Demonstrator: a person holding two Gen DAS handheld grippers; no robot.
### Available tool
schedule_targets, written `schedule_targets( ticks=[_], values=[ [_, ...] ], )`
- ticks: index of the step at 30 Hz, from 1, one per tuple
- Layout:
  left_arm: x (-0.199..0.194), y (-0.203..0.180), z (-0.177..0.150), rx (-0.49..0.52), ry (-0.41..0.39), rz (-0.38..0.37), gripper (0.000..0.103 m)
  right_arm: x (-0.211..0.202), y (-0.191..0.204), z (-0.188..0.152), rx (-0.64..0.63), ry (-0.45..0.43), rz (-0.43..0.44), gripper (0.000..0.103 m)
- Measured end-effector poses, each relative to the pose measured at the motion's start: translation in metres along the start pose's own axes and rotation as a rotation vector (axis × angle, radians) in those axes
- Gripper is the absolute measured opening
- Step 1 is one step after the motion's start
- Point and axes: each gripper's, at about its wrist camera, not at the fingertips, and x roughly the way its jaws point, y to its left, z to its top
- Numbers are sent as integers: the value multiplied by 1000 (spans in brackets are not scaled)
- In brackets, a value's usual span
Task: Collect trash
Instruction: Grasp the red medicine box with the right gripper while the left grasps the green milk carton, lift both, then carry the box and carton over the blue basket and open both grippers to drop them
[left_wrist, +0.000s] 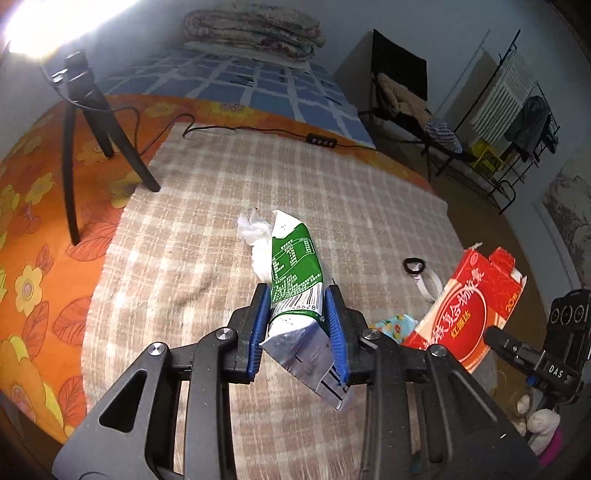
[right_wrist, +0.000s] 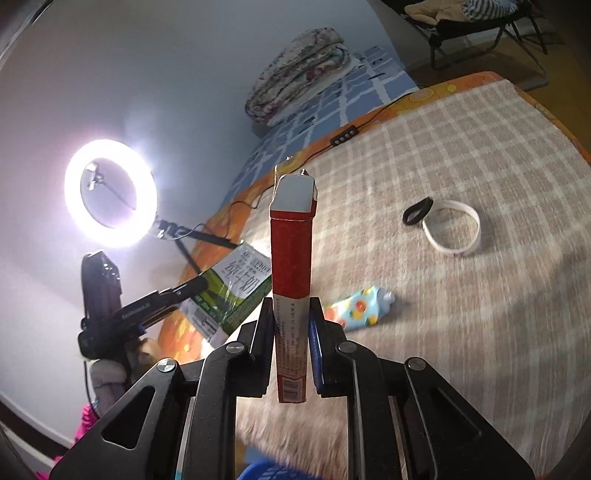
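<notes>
Now L tool (left_wrist: 297, 328) clamps milk carton (left_wrist: 295, 266), long axis fwd; R tool (right_wrist: 290, 332) clamps red box (right_wrist: 291, 266), axis fwd.

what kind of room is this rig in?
Most likely a bedroom at home. The work surface is a bed covered by a plaid blanket, with folded quilts stacked at its far end. A folding chair piled with clothes and a clothes rack stand against the wall.

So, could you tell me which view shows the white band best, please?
The right wrist view: the white band lies whole and unobstructed on the blanket. In the left wrist view, the red box hides part of it.
</notes>
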Motion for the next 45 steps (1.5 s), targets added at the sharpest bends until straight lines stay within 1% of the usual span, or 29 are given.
schedule_targets(
  ticks=[3, 9, 13, 17, 21, 24, 31, 35, 37, 41, 45],
  values=[
    [-15, -1, -8, 1, -13, -10, 30, -11, 6, -11, -17, 18, 6, 15],
    [-52, -5, -29, -2, -44, -40, 30, -27, 17, -47, -56, 95, 24, 15],
    [-75, -9, -47, -2, -60, -56, 30, -34, 23, -83, -67, 170, 48, 15],
    [-99, -11, -71, 12, -76, -55, 30, -38, 28, -120, -80, 244, 59, 15],
    [-116, -9, -96, 15, -73, -62, 30, -34, 26, -161, -53, 332, 77, 15],
    [-127, -7, -114, 11, -64, -73, 30, -30, 22, -184, -27, 366, 78, 15],
    [-138, -11, -151, 32, -34, -72, 30, -13, 8, -218, 20, 448, 52, 15],
    [-139, -12, -162, 32, -19, -79, 30, -3, 4, -230, 36, 490, 44, 16],
    [-140, -14, -166, 35, -13, -80, 30, 1, 5, -238, 29, 519, 38, 19],
    [-140, -16, -173, 39, 3, -85, 30, 5, 6, -247, 5, 560, 5, 19],
    [-138, -16, -181, 39, 22, -89, 30, 7, 2, -249, 9, 577, -8, 20]
  ],
)
